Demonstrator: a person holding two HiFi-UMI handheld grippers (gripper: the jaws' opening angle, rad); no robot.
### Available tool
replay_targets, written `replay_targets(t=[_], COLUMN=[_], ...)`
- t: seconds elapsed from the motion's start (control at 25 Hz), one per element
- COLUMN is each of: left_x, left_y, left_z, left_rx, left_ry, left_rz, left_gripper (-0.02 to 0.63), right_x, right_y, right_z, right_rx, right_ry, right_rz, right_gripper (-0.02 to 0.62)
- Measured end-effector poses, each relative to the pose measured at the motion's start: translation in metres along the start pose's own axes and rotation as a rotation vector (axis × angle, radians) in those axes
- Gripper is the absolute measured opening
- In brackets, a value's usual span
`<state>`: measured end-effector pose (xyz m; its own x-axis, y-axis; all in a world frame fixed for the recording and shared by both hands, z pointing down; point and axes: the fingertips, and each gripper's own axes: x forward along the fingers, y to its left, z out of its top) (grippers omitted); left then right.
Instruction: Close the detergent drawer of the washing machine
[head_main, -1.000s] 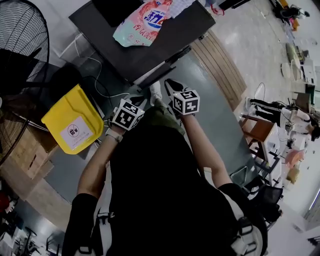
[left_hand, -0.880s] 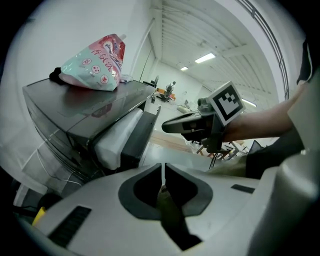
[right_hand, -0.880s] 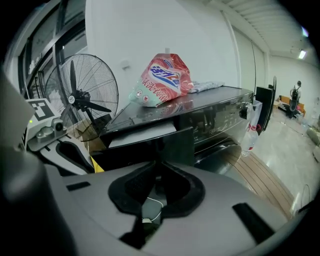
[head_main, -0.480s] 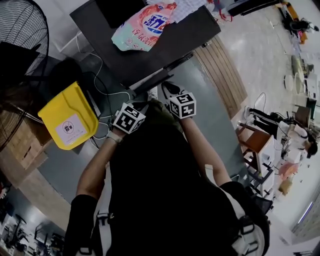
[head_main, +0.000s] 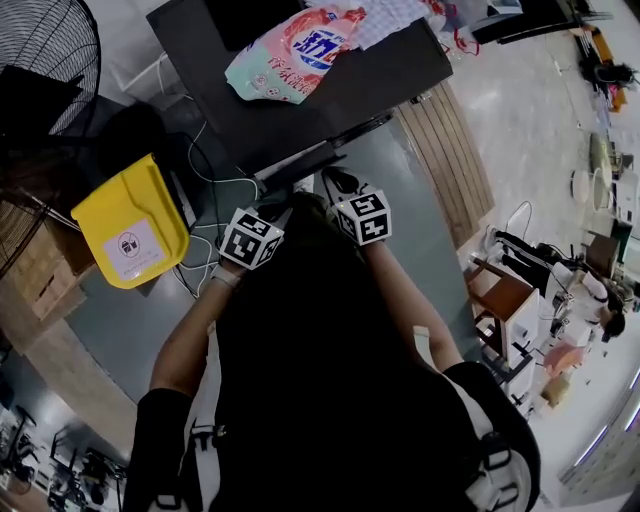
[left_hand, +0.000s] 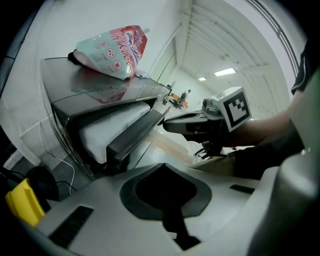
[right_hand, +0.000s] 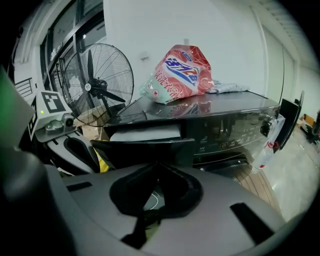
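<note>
The dark washing machine (head_main: 330, 80) has its detergent drawer (right_hand: 150, 150) pulled out, with the white inside (left_hand: 112, 131) showing; in the head view the drawer (head_main: 312, 160) juts toward me. My left gripper (left_hand: 164, 172) is shut on nothing and hangs just short of the drawer's left side. The right gripper (right_hand: 159, 167) also looks shut and empty, facing the drawer's dark front panel from close by. In the head view the left gripper (head_main: 272, 207) and the right gripper (head_main: 338, 182) sit side by side before the drawer. The right gripper (left_hand: 200, 125) shows in the left gripper view.
A pink detergent bag (head_main: 295, 45) and a cloth (right_hand: 227, 89) lie on the machine's top. A yellow bin (head_main: 130, 235) and white cables (head_main: 215, 185) are on the floor to the left. A big fan (right_hand: 97, 87) stands at left. Furniture (head_main: 505, 290) is on the right.
Both marker cubes have rolled a little and the left gripper has shifted slightly lower in the picture. The drawer stays pulled out.
</note>
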<state>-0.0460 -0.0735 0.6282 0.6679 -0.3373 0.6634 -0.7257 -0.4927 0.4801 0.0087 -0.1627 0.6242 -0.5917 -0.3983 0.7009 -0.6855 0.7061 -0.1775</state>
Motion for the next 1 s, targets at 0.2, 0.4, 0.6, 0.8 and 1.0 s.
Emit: replay_targets(t=[0.2,0.4,0.6,0.8,1.0], left_x=[0.006,0.006,-0.004,-0.003,-0.002], left_y=[0.002,0.006,0.03,0.031,0.034], left_z=[-0.002,0.002,0.029,0.031,0.029], left_rx=[-0.036,-0.045,-0.066,-0.069,-0.07], left_ry=[0.005,-0.013,-0.089,-0.076,-0.081], left_rz=[0.006,0.027,0.111,0.09,0.089], left_gripper=[0.011,0.011,0.011,0.011,0.011], right_x=[0.001,0.003,0.017,0.024,0.025], right_y=[-0.001,-0.002,0.0,0.004,0.005], right_z=[-0.002,0.001,0.027,0.027,0.027], right_rx=[-0.036,-0.066,-0.033,-0.061,-0.071], right_ry=[0.025,0.036,0.005,0.058,0.053], right_rz=[0.031,0.051,0.075,0.085,0.08], right_gripper=[0.017,0.017,0.017,0.017,0.017])
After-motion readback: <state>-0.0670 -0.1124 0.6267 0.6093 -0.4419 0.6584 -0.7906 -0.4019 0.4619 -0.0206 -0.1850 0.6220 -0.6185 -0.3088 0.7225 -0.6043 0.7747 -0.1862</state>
